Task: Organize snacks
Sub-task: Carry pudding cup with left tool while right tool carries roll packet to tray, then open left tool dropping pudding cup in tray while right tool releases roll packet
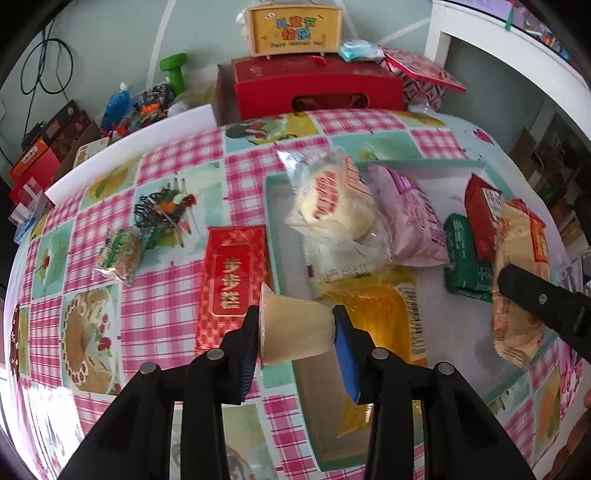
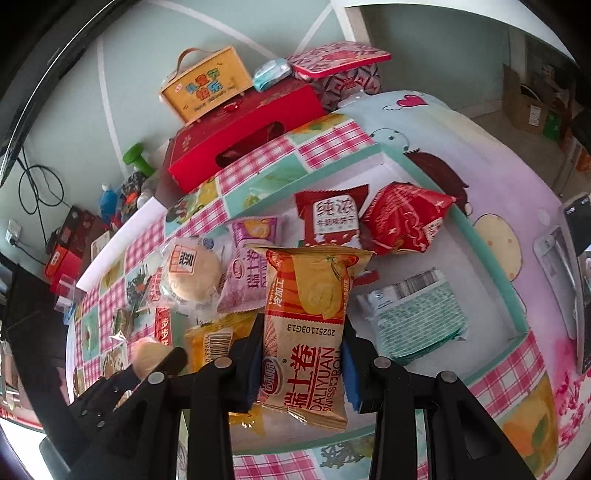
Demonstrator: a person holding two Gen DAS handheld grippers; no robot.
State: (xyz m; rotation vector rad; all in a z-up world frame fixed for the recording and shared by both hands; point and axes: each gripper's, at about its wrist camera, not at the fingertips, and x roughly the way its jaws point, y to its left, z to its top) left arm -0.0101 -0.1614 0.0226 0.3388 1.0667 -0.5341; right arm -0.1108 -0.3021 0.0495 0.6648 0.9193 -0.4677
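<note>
My left gripper [image 1: 295, 328] is shut on a small beige jelly cup [image 1: 291, 330], held over the left rim of the teal-edged tray [image 1: 275, 236]. My right gripper [image 2: 301, 354] is shut on an orange Swiss roll packet [image 2: 306, 332], held above the tray [image 2: 491, 258]; it also shows in the left wrist view [image 1: 517, 280]. In the tray lie a clear-wrapped bun [image 1: 328, 206], a pink packet [image 1: 410, 218], a yellow packet [image 1: 384, 317], a green packet [image 1: 467, 258] and red packets [image 2: 332, 218]. On the cloth left of the tray lie a red flat packet [image 1: 232, 284] and a small green-wrapped snack [image 1: 120, 253].
The table has a pink checked picture cloth [image 1: 166, 170]. Behind it stand a red box [image 1: 317, 86], a yellow gift box [image 1: 295, 29] and a patterned red tin [image 2: 340, 70]. Boxes and bottles crowd the far left [image 1: 74, 129]. A phone on a stand [image 2: 576, 280] is at the right.
</note>
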